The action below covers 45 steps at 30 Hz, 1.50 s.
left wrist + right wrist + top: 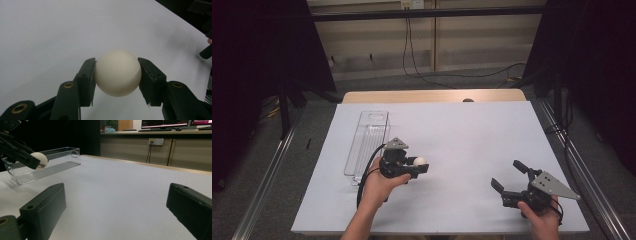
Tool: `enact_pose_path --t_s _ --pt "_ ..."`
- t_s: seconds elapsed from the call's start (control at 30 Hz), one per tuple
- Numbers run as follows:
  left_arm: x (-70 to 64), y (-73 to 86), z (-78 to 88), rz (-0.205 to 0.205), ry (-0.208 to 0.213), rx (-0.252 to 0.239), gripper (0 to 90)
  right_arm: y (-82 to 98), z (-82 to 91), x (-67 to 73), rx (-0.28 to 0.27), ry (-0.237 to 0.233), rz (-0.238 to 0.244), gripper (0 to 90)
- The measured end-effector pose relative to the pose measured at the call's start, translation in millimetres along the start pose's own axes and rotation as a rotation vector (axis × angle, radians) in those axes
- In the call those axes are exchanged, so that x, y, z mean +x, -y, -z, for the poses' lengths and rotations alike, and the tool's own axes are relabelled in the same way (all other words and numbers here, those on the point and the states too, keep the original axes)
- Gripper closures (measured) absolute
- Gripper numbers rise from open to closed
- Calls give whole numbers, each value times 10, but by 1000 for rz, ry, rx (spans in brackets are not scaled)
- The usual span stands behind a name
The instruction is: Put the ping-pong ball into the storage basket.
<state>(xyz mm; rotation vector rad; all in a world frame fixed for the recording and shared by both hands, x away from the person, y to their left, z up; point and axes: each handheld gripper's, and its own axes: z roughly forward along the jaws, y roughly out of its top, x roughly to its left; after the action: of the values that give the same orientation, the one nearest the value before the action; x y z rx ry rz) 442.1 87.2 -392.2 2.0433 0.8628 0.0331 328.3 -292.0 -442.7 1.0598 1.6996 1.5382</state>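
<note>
The left gripper (416,167) clamps the ball (117,72) between its jaws just beside the clear tray (367,142), while the right gripper (509,175), well apart from it, has jaws spread.

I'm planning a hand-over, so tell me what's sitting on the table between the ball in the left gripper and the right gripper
Nothing: in the high view only bare white table cover lies between the ball, held in the left gripper, and the open right gripper.

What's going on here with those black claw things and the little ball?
A person holds a hand-held gripper in each hand at a table covered in white. The left hand-held gripper is clamped on a white ball, beside a clear plastic tray. The right hand-held gripper is open, with nothing between its jaws.
</note>
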Motion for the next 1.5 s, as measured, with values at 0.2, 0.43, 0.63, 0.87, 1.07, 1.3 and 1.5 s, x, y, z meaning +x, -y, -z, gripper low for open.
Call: enact_pose_path --t_s 0.2,0.43,0.63,0.87,1.07,1.3,1.5 --pt "24 -2 24 7 1 -5 512 -1 -1 0 -2 6 0 20" --pt "34 -1 35 4 1 -1 512 1 2 -3 -5 7 -1 20" --pt "51 0 49 12 -9 -4 512 3 16 -21 -4 5 2 20" --pt "63 -1 65 16 -11 -3 512 4 16 -17 -3 4 3 20" --pt "79 -3 82 16 -19 -1 512 5 5 -14 0 1 8 20" --pt "84 -2 88 18 -16 -6 512 0 11 -6 -4 5 -2 20" --pt "108 -3 115 23 -18 -4 512 0 10 -6 -2 0 0 20"
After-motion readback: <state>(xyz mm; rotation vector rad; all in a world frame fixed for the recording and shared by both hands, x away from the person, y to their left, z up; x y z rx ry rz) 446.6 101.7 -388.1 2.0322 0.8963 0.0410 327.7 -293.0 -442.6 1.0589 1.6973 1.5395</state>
